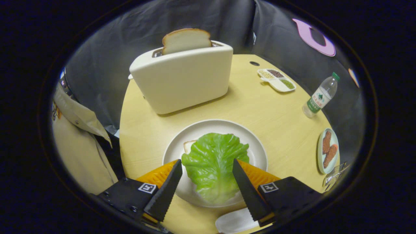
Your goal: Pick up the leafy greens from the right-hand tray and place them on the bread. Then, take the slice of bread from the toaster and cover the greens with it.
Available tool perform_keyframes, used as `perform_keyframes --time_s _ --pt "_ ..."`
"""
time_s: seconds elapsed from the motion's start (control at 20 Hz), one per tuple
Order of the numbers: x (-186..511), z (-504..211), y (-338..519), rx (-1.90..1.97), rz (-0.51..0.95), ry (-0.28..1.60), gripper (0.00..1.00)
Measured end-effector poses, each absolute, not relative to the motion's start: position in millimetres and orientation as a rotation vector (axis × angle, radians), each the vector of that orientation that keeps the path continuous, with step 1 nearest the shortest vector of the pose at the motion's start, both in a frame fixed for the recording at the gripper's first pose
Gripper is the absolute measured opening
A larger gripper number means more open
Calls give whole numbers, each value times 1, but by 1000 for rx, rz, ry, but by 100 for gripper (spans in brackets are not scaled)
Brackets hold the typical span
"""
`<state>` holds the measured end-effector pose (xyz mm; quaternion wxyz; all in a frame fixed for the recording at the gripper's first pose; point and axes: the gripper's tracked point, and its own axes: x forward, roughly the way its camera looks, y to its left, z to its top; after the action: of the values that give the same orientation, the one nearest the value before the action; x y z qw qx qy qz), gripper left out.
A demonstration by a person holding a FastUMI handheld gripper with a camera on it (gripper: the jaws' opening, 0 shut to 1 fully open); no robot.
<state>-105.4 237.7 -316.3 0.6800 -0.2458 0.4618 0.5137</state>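
The gripper (pixel 206 164) hangs low over the near edge of the table (pixel 276 113), its two black toothed fingers (pixel 167 190) spread wide apart and tilted inward toward each other at the tips, with nothing clamped between them. Between the fingers lies the lettuce leaf (pixel 213 164), spread flat with its long axis running from the near rim of the plate away toward the toaster; its narrower end points back toward the gripper and hangs just over the plate's near rim, while the broad ruffled end faces away. Neither finger seems to press on the leaf, though the right one stands very close to its edge. The leaf covers a bread slice (pixel 188 145), of which only a pale corner peeks out on the left side. Both rest on a round white plate (pixel 256 146). Just below the right finger sits part of a small white dish (pixel 234 221). Off to the right, a plate of browned meat pieces (pixel 328 150) sits at the table's edge, and a person's beige sleeve (pixel 78 136) shows on the left. Farther on stands the cream toaster (pixel 182 78), a second slice of bread (pixel 186 39) upright in its slot. Beyond it to the right lie a divided tray (pixel 277 80) of grains and a water bottle (pixel 320 96).
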Motion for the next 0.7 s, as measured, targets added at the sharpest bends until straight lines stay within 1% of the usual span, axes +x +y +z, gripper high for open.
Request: perform_keyframes --time_s 0.3,0.7 --pt "-94 -279 265 -515 1099 977 99" --pt "-95 -237 303 -463 1087 985 99"
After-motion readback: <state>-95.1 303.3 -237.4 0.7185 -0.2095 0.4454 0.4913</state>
